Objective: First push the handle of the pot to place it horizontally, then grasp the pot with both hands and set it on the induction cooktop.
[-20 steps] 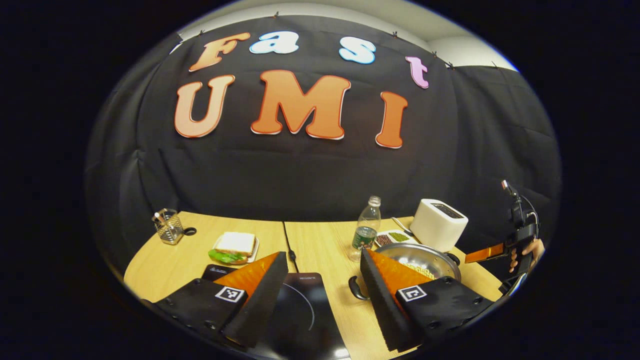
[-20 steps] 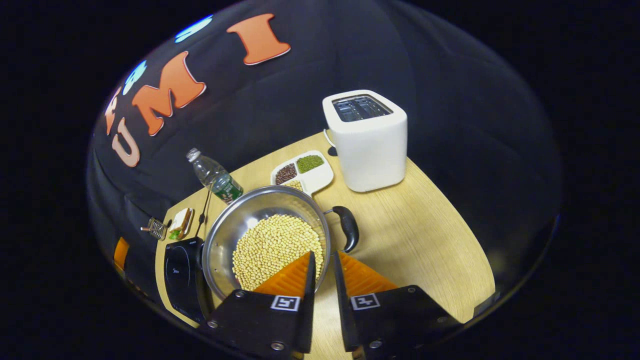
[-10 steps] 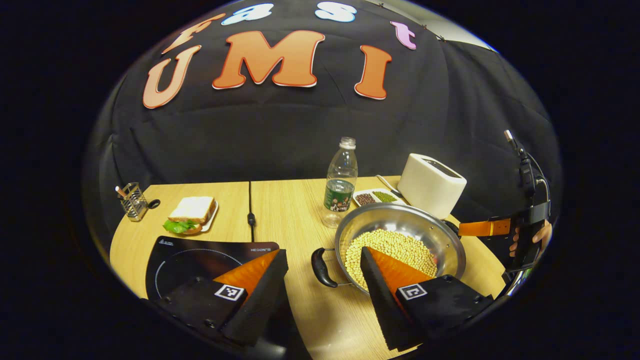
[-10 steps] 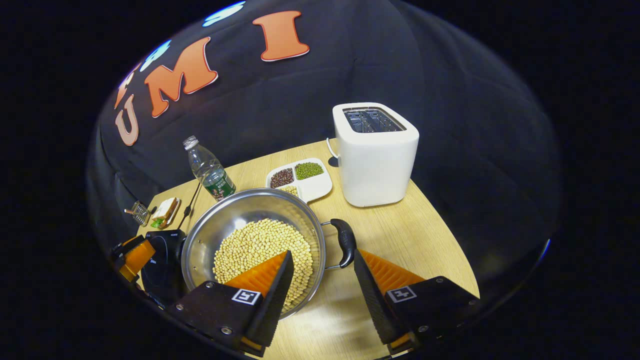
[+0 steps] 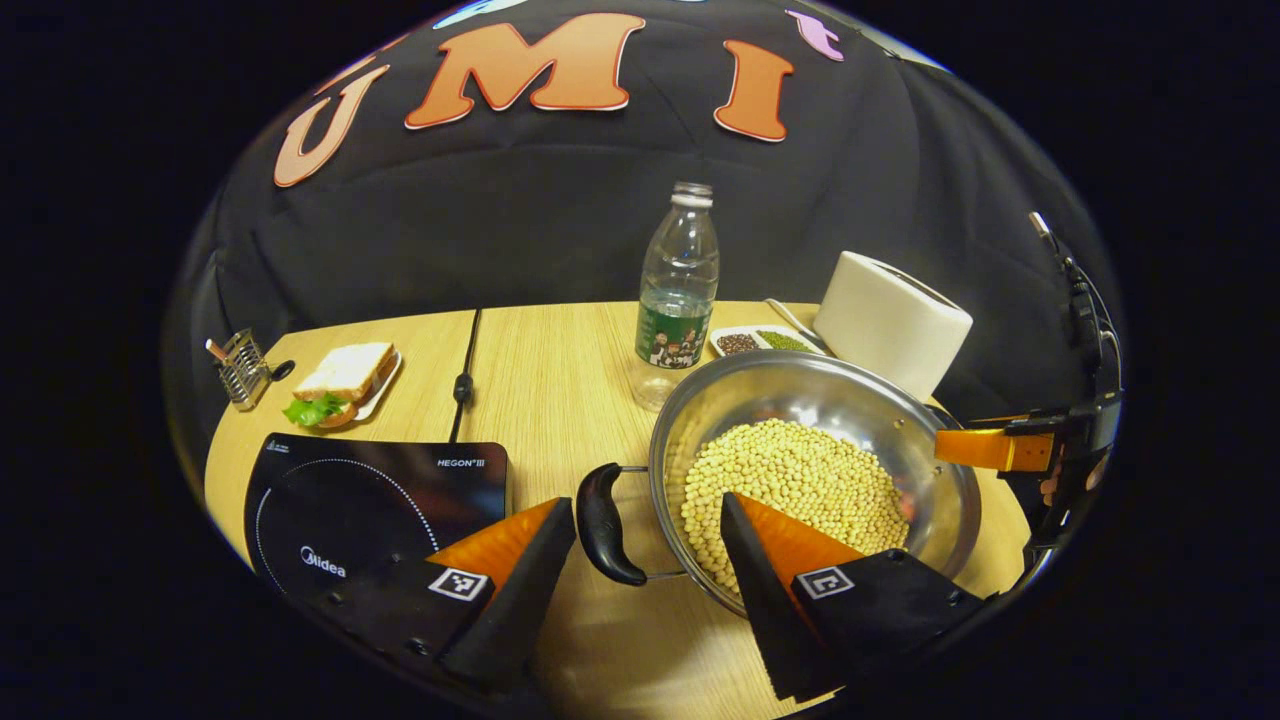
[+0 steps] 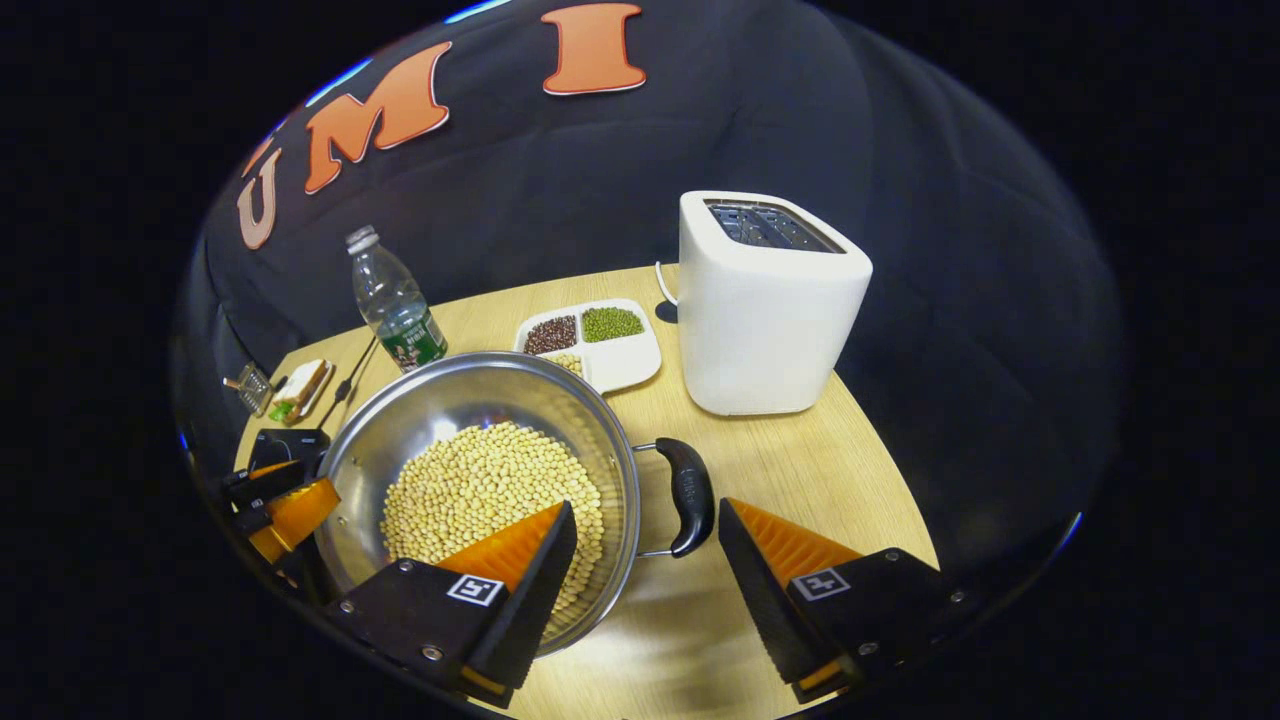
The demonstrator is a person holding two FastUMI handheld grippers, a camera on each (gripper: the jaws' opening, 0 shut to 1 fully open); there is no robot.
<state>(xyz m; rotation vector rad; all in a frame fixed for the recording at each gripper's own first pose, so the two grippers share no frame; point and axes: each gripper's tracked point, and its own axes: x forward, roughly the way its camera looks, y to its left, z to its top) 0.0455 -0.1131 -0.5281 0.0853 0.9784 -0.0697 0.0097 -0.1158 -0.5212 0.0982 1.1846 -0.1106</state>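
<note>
A steel pot (image 5: 800,390) holding yellow beans stands on the wooden table, right of the black induction cooktop (image 5: 370,490). My left gripper (image 5: 645,510) is open, and the pot's black left handle (image 5: 603,510) lies between its fingers without touching them. In the right gripper view, the pot (image 6: 450,400) has its black right handle (image 6: 688,495) in the gap of my open right gripper (image 6: 645,508). The right gripper's inner finger reaches over the pot's rim. Each gripper also appears in the other's view: the right gripper (image 5: 1000,450) and the left gripper (image 6: 290,505).
A clear bottle (image 5: 678,290) stands just behind the pot. A white toaster (image 6: 770,300) and a divided dish of beans (image 6: 590,340) sit at the back right. A sandwich on a plate (image 5: 345,375) and a wire holder (image 5: 240,370) are at the far left.
Both grippers came down and closer to the pot, one at each handle. The right gripper opened from nearly shut to wide open.
</note>
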